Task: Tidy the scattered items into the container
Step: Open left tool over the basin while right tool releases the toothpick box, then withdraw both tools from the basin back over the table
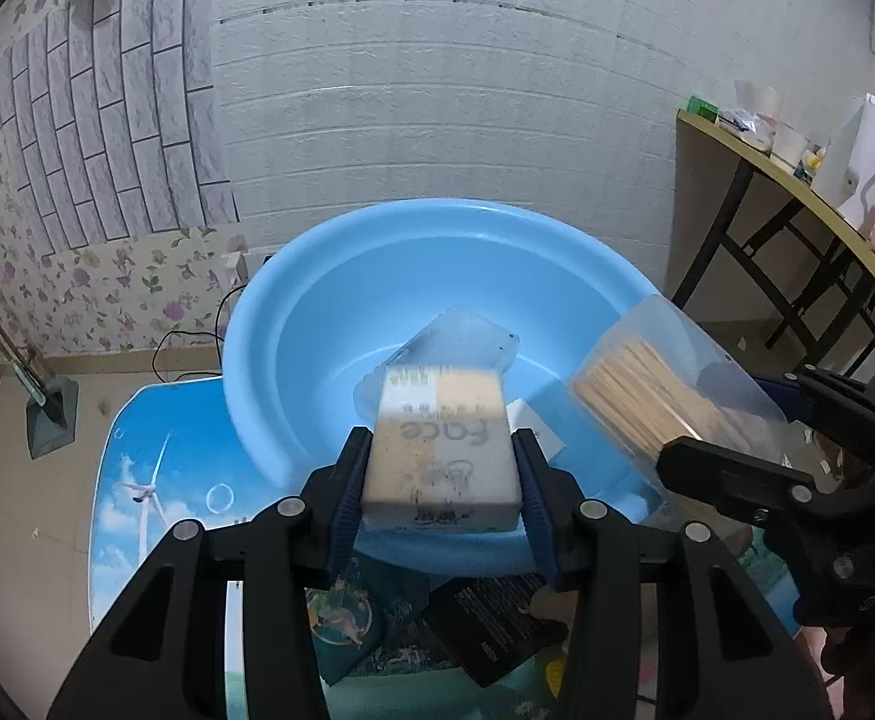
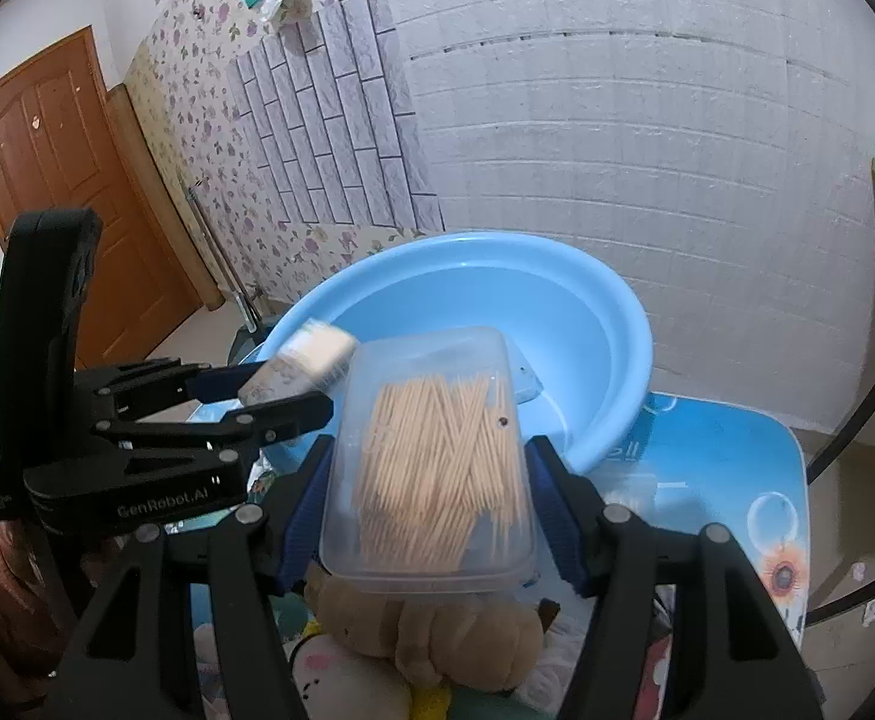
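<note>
A blue plastic basin (image 1: 329, 294) stands on a small printed table; it also shows in the right wrist view (image 2: 605, 312). My left gripper (image 1: 443, 480) is shut on a beige "face" box (image 1: 443, 450) held over the basin's near rim. My right gripper (image 2: 431, 480) is shut on a clear plastic box of toothpicks (image 2: 431, 456), held beside the basin's near edge. The toothpick box (image 1: 665, 396) and right gripper show at the right of the left wrist view. A clear flat case (image 1: 467, 342) and a white item (image 1: 533, 426) lie inside the basin.
A dark card (image 1: 497, 624) and a green packet (image 1: 347, 612) lie on the table below my left gripper. A brown plush toy (image 2: 455, 636) lies under my right gripper. A side table (image 1: 797, 192) with clutter stands at the right. A wooden door (image 2: 65, 180) is at the left.
</note>
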Tool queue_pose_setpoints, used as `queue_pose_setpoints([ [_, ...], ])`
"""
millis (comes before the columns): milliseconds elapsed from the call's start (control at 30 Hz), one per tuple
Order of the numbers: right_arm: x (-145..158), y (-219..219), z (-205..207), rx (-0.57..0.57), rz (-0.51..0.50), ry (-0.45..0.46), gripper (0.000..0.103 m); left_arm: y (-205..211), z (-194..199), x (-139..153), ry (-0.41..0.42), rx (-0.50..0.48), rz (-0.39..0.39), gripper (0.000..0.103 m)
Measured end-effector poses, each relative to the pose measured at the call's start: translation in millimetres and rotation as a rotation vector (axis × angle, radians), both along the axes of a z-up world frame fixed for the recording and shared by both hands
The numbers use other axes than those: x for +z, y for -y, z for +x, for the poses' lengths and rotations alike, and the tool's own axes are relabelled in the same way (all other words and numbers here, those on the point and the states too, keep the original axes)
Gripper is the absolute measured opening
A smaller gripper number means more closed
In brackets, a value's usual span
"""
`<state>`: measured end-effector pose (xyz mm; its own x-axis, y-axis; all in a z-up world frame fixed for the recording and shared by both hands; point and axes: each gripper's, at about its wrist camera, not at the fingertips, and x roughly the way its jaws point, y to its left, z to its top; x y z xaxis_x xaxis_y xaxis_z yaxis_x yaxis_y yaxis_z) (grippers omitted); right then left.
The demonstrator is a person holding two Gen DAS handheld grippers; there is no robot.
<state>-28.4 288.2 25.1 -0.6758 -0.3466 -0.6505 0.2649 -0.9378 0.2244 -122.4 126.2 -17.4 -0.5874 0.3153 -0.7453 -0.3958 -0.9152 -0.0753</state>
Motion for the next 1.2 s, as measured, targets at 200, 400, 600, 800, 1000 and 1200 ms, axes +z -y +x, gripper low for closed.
queue_pose_setpoints([
  [200, -5, 1, -8, -0.001, 0.005, 0.004, 0.062, -3, -6, -5, 0.017, -0.013, -0.003, 0.046],
  [400, -6, 4, -19, 0.002, 0.026, 0.011, 0.063, -5, -5, -7, 0.019, -0.027, -0.004, 0.051],
  [600, -7, 6, -17, 0.005, 0.024, 0.021, 0.064, 0, -1, -3, 0.01, -0.015, 0.004, 0.065],
  [800, -5, 5, -8, -0.004, 0.023, 0.02, 0.066, 3, 11, 3, -0.007, -0.006, -0.001, 0.072],
  [1000, -2, 3, 8, -0.012, 0.035, 0.021, 0.066, 8, 28, 8, -0.004, -0.004, -0.003, 0.085],
  [1200, 0, -2, 28, -0.038, 0.04, 0.028, 0.066, 12, 50, 14, -0.018, -0.002, -0.014, 0.094],
])
